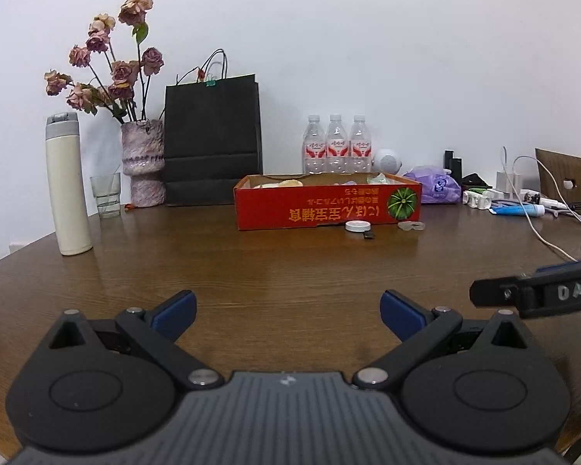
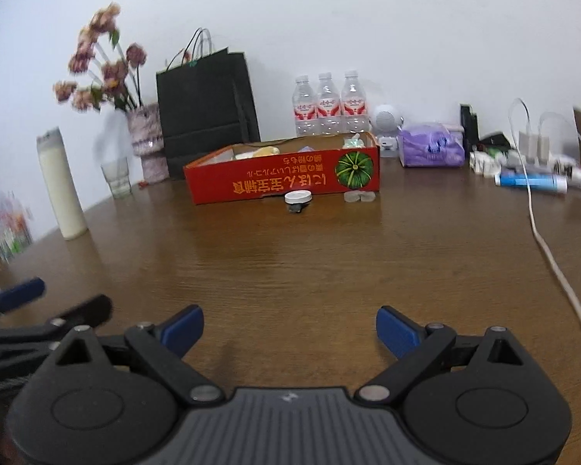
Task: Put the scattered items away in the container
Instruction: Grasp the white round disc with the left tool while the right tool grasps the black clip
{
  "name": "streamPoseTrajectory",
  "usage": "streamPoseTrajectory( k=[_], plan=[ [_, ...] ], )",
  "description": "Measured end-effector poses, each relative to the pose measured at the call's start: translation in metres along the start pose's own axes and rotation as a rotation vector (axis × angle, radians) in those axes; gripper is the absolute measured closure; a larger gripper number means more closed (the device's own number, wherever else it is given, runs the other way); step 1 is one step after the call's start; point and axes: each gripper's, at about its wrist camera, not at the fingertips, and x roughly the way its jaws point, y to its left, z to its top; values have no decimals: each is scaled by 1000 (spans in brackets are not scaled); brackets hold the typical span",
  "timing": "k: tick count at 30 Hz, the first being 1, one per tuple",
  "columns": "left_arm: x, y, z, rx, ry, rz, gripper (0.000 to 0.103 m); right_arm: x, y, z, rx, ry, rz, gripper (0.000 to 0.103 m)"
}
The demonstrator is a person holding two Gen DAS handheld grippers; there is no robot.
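Grippers hang low over the wooden table point(image 1: 290, 263), both empty: the left gripper point(image 1: 288, 312) with fingers spread wide, the right gripper point(image 2: 289, 327) likewise. Well ahead sits the red box point(image 1: 327, 205), some items inside. Just before it lie a white cap point(image 1: 357, 226), a small dark piece point(image 1: 369, 235) and a clear lump point(image 1: 411, 226).

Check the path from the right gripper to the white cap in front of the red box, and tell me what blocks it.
Nothing visible does. Only bare table lies between the open right gripper and the white cap. A small dark item sits just in front of the cap, by the red box.
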Motion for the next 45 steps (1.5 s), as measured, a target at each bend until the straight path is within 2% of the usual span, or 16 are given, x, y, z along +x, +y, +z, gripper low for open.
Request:
streamPoseTrajectory(
  k=[4,8,10,11,13,15,17,20,22,29,33,36,41,42,44,45],
  plan=[
    [8,15,19,-21,31,16,0,32,6,35,-85,13,-6,34],
    [30,26,43,-20,35,23,0,91,6,77,-88,29,36,38],
    [47,28,55,-4,33,38,0,122,3,93,-53,36,61,48],
    [57,29,61,2,41,46,0,139,1,100,-43,52,59,50],
    [75,31,71,6,62,51,0,171,0,111,-36,93,27,64],
    [94,32,79,-3,85,42,0,198,-1,115,-46,139,8,72],
    [111,33,84,-8,97,21,0,215,-3,116,-54,167,-7,74],
    [138,31,88,2,122,-18,0,230,-2,115,-85,174,-18,74],
    [159,28,91,9,158,-37,0,236,-1,114,-111,175,-9,87],
    [219,-3,99,18,220,-145,4,225,-20,117,-180,143,-35,89],
    [251,-46,101,76,235,-277,5,200,-55,121,-93,67,-26,89],
    [275,-74,99,141,247,-245,17,190,-70,122,-57,29,-45,89],
    [303,-93,99,117,286,-231,30,188,-70,121,-97,-6,-66,89],
    [307,-95,99,122,290,-226,36,188,-67,121,-109,-10,-67,89],
    [313,-97,98,126,309,-211,60,187,-65,120,-113,-9,-63,89],
    [315,-96,97,120,316,-212,63,188,-65,120,-108,-4,-54,89]
  ],
)
